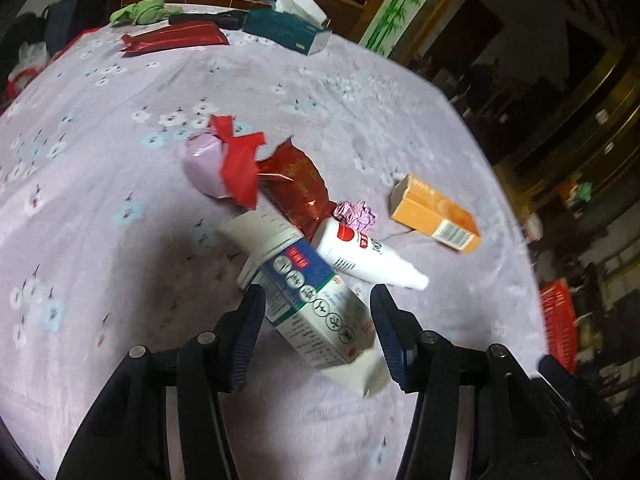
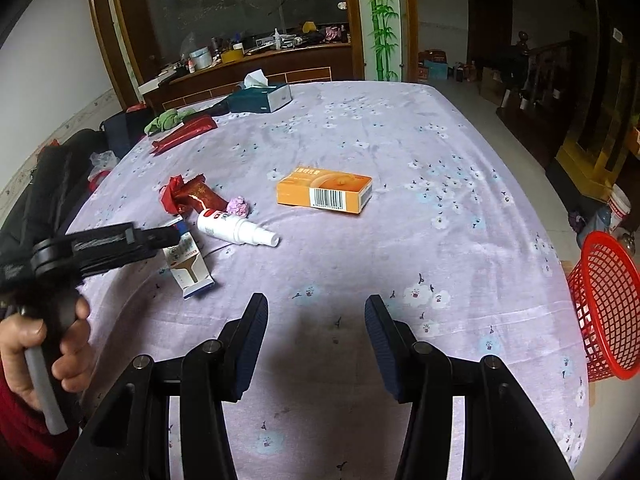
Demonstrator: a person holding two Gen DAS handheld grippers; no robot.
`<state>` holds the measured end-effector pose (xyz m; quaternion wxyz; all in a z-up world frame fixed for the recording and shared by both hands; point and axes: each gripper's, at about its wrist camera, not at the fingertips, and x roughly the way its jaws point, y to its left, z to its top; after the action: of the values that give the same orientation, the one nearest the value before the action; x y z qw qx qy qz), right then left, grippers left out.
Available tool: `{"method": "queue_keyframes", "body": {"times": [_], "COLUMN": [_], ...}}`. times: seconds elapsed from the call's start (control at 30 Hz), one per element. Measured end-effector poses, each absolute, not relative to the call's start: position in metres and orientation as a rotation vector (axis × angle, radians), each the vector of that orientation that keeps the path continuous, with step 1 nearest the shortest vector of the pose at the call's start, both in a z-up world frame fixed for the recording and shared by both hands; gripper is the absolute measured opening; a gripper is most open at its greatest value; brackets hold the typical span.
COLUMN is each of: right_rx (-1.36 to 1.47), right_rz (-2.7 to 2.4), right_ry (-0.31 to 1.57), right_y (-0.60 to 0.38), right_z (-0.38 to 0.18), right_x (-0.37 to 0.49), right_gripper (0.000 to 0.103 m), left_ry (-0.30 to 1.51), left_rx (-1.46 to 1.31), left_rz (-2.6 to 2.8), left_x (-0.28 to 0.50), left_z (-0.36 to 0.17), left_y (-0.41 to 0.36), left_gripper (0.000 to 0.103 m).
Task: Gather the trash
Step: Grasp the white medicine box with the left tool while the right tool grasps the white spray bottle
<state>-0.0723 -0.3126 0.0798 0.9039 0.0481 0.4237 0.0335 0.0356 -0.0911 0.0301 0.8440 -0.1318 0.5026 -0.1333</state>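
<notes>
Trash lies on the lilac flowered tablecloth (image 1: 100, 200). A white and blue carton (image 1: 316, 308) lies between the open fingers of my left gripper (image 1: 318, 308), which straddles it without clamping. Beyond it lie a white spray bottle (image 1: 368, 256), a red foil wrapper (image 1: 300, 184), a pink packet with red paper (image 1: 224, 168), a crumpled pink ball (image 1: 356, 214) and an orange box (image 1: 436, 216). In the right wrist view my right gripper (image 2: 316, 320) is open and empty over bare cloth; the carton (image 2: 188, 264), bottle (image 2: 236, 228) and orange box (image 2: 324, 194) lie ahead.
A red mesh basket (image 2: 608, 308) stands off the table's right edge. A teal tissue box (image 2: 260, 98), a long red packet (image 2: 184, 134) and a green cloth (image 2: 166, 120) lie at the far end. A cluttered wooden cabinet (image 2: 256, 60) stands behind.
</notes>
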Motion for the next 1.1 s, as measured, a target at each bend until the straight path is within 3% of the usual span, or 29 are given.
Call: {"method": "queue_keyframes", "body": {"times": [0.13, 0.2, 0.3, 0.97, 1.1], "right_rx": [0.112, 0.118, 0.111, -0.195, -0.243], "right_rz": [0.084, 0.096, 0.134, 0.407, 0.404], "right_ry": [0.888, 0.895, 0.904, 1.022, 1.045], "right_y": [-0.316, -0.318, -0.316, -0.221, -0.211], "right_z": [0.076, 0.075, 0.078, 0.036, 0.025], "right_x": [-0.07, -0.068, -0.063, 0.065, 0.074], "right_gripper": [0.054, 0.054, 0.054, 0.052, 0.042], "left_ry": [1.042, 1.025, 1.017, 1.0, 0.999], "left_rx": [-0.183, -0.163, -0.154, -0.209, -0.205], "left_rz": [-0.269, -0.283, -0.299, -0.29, -0.31], "left_x": [0.04, 0.035, 0.029, 0.049, 0.045], "left_z": [0.025, 0.028, 0.031, 0.023, 0.025], "left_y": [-0.104, -0.102, -0.09, -0.057, -0.053], "left_gripper": [0.053, 0.045, 0.042, 0.047, 0.047]}}
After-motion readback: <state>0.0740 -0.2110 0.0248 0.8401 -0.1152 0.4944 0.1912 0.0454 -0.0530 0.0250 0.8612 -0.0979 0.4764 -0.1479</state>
